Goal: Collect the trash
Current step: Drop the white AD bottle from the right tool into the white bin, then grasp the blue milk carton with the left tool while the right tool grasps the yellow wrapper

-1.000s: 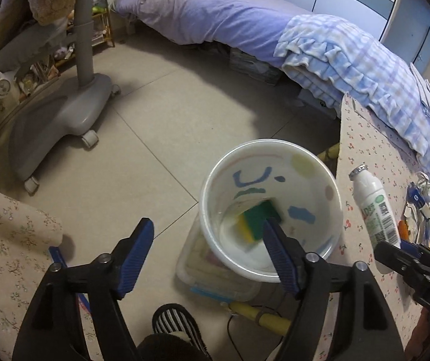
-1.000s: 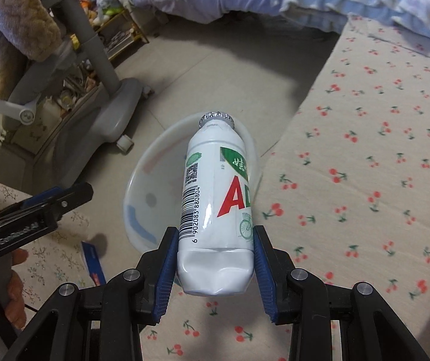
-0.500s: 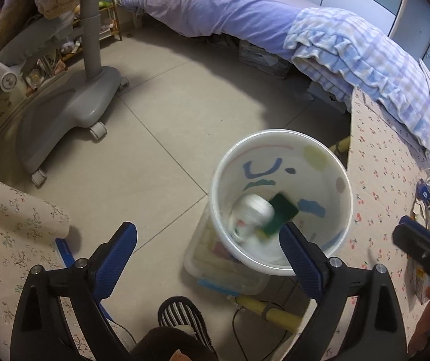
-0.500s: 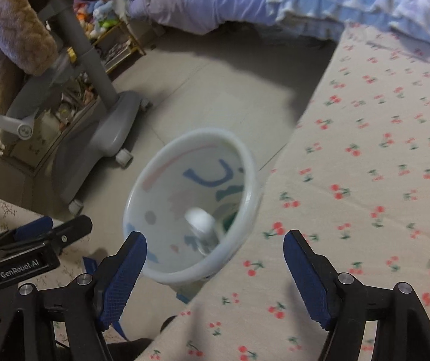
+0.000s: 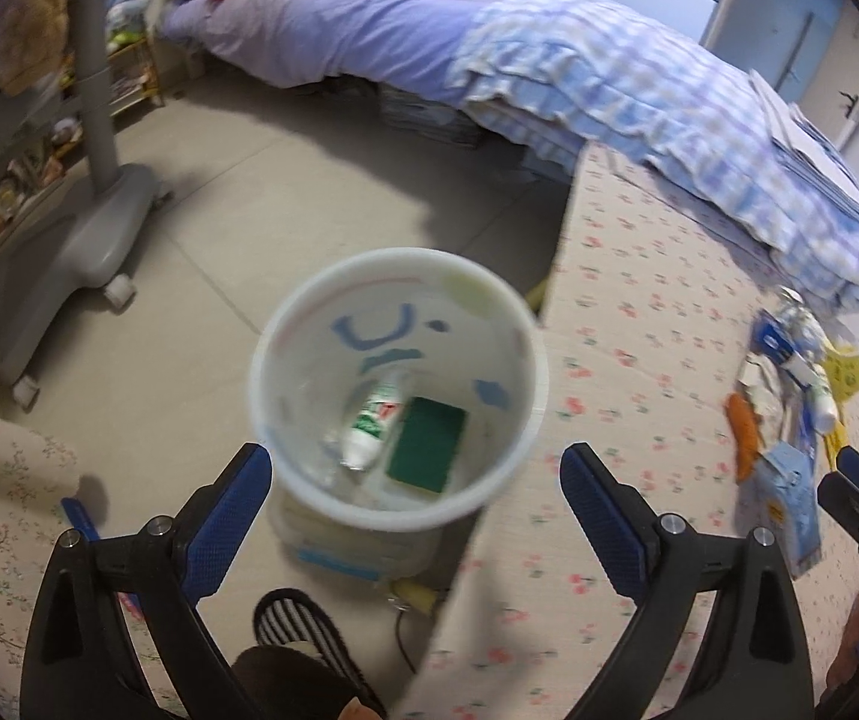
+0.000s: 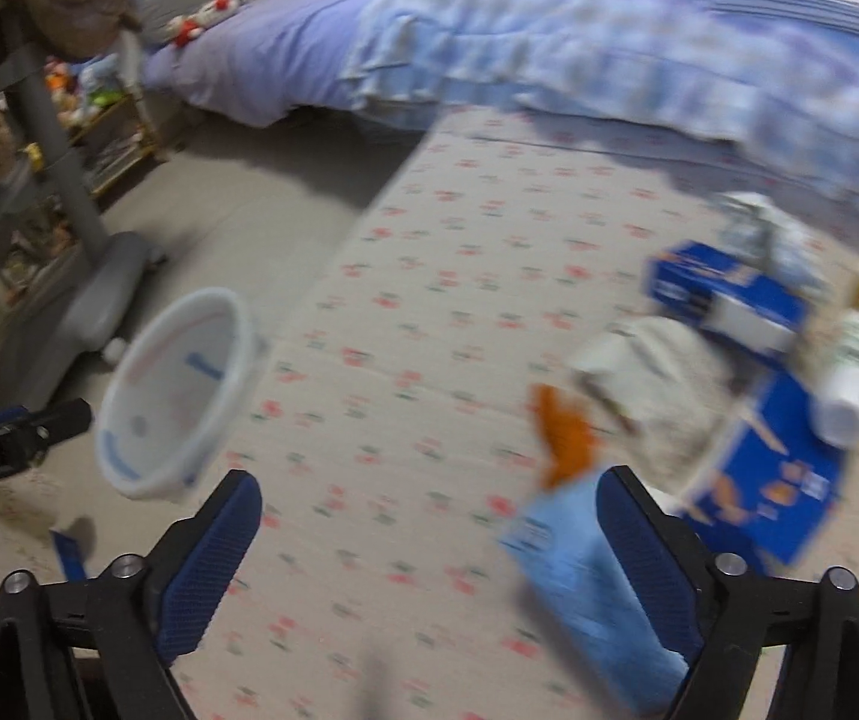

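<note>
A white bin (image 5: 285, 336) stands on the floor beside the cherry-print table (image 5: 639, 396). Inside it lie a white drink bottle (image 5: 372, 420) and a green sponge (image 5: 427, 445). My left gripper (image 5: 416, 513) is open and empty, just above the bin's near rim. My right gripper (image 6: 429, 546) is open and empty over the table (image 6: 429, 276), the bin (image 6: 177, 402) to its left. Trash lies ahead on the right: a pale blue packet (image 6: 585, 564), an orange scrap (image 6: 561, 432), blue boxes (image 6: 723, 294), a white bottle (image 6: 849, 390) and crumpled paper (image 6: 651, 372).
A bed with a blue checked blanket (image 5: 639, 90) runs behind the table. A grey wheeled chair base (image 5: 69, 252) stands on the floor at left. A clear box (image 5: 357, 546) sits under the bin. A striped slipper (image 5: 303, 624) is near the bottom edge.
My right gripper opened and dropped the white bottle into the bin, then swung right toward the trash pile. My left gripper opened wider and shifted right.
</note>
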A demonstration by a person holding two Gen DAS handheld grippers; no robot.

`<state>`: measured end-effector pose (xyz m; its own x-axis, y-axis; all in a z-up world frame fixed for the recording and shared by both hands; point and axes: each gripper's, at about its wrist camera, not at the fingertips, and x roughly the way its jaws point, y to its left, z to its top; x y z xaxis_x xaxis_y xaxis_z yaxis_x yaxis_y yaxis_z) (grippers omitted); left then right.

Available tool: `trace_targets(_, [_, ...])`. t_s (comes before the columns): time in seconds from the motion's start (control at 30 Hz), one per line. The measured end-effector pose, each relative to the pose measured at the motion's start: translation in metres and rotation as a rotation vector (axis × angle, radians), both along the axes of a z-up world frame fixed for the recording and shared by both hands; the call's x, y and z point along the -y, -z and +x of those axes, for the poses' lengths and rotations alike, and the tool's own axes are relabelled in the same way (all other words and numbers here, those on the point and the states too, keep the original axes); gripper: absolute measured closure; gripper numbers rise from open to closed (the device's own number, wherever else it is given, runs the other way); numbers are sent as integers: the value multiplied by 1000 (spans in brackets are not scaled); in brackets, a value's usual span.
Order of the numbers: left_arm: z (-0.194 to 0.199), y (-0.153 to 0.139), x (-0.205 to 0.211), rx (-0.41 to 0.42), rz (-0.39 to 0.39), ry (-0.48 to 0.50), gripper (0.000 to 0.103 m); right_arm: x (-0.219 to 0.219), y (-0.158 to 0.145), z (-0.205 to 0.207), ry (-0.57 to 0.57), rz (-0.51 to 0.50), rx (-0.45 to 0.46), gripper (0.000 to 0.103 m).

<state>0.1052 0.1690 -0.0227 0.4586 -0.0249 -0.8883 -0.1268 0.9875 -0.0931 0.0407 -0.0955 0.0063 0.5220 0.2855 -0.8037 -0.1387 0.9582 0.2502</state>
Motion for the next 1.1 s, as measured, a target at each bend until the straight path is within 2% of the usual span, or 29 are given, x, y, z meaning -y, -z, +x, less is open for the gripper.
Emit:
trace_targets(0.1, [0, -2, 23, 12, -4, 42, 5, 25, 0, -10, 37, -27, 2, 1])
trace_targets(0.23, [-1, -3, 56, 31, 15, 108, 4, 62, -2, -21, 98, -55, 4, 0])
trace_targets(0.33, [0, -3, 75, 36, 29, 145, 4, 90, -1, -25, 161, -45, -14, 0])
trace_targets(0.53, [5, 0, 117, 16, -6, 214, 4, 152, 4, -30, 315, -16, -56, 0])
trace_targets(0.73, [12, 12, 171, -80, -121, 289, 4, 191, 8, -33, 432, 7, -96, 0])
trace_targets(0.97, [24, 38, 221, -204, -280, 297, 5, 235, 20, -36, 541, 1, -132, 0])
trace_targets(1.0, [27, 41, 223, -212, -296, 296, 6, 240, 23, -35, 551, 6, -140, 0])
trace_targets(1.1, [32, 49, 231, -225, -332, 294, 18, 256, 34, -33, 570, 5, -162, 0])
